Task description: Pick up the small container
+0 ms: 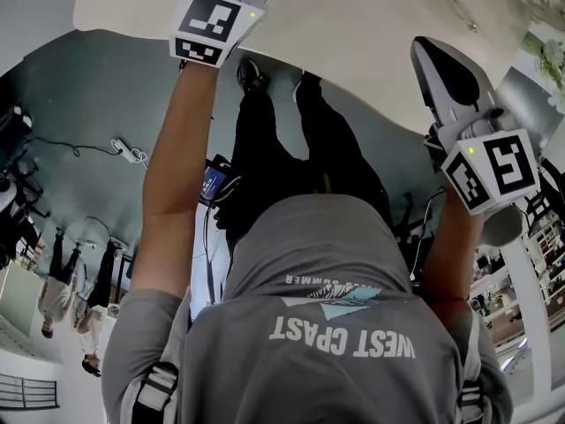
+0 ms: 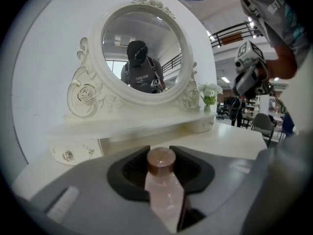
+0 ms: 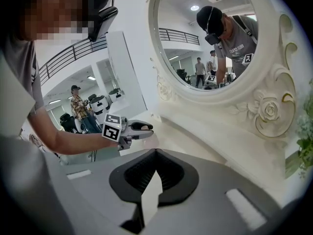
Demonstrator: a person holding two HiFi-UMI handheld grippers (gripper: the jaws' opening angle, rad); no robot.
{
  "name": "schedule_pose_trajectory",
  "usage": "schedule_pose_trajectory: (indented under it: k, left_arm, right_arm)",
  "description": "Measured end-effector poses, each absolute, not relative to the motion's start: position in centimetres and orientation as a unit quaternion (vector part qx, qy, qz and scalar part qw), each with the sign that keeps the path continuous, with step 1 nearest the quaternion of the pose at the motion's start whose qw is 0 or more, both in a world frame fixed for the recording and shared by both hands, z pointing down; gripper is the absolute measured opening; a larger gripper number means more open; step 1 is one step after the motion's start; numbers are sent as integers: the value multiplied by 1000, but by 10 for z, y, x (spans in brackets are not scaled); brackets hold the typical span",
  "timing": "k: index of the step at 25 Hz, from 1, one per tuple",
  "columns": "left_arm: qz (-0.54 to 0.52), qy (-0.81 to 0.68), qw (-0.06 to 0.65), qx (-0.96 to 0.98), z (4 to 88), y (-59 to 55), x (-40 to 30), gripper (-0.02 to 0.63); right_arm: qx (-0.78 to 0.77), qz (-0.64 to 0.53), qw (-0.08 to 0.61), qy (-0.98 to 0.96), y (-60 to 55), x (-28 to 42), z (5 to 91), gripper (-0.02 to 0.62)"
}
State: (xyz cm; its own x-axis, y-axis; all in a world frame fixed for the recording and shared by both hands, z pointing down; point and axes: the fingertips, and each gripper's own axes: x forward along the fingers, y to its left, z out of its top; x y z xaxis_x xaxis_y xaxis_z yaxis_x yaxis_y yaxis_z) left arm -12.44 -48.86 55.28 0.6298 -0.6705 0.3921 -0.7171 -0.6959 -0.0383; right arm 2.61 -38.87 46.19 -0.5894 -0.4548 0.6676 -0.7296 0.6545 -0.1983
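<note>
Near the round white mirror, the left tool pinches the small pink brown-capped container to lift it; the right tool is clenched, empty.

- The mirror stands on a raised shelf along the tabletop's back edge.
- A flower vase sits at the shelf's right end.
- The small container lies between the left gripper's jaws, before the shelf.
</note>
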Motion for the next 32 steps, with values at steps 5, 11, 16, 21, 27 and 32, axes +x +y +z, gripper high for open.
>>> schedule_pose_trajectory:
  k: [5,11,16,21,27,32]
  left_arm:
    - [204,-394,53,894,555,-490,-124,120]
    - [226,-384,55,894,555,-477,-123,118]
    - [222,-378,56,897,538,-460,-122,117]
    - [216,-375,52,900,515,-452,-124,117]
    - [210,-373,43,903,471,-448,-120,117]
    - [207,-372,31,904,433,-442,-120,117]
  right_arm:
    - [344,231,291,-862,-386,26,458,1]
    - [348,221,285,-865,-384,28,448,0]
    - [348,214,279,-869,-382,26,437,0]
    - [346,204,268,-876,-386,19,426,0]
    - [348,185,253,-883,-395,21,399,0]
    - [353,171,240,-888,-400,23,376,0]
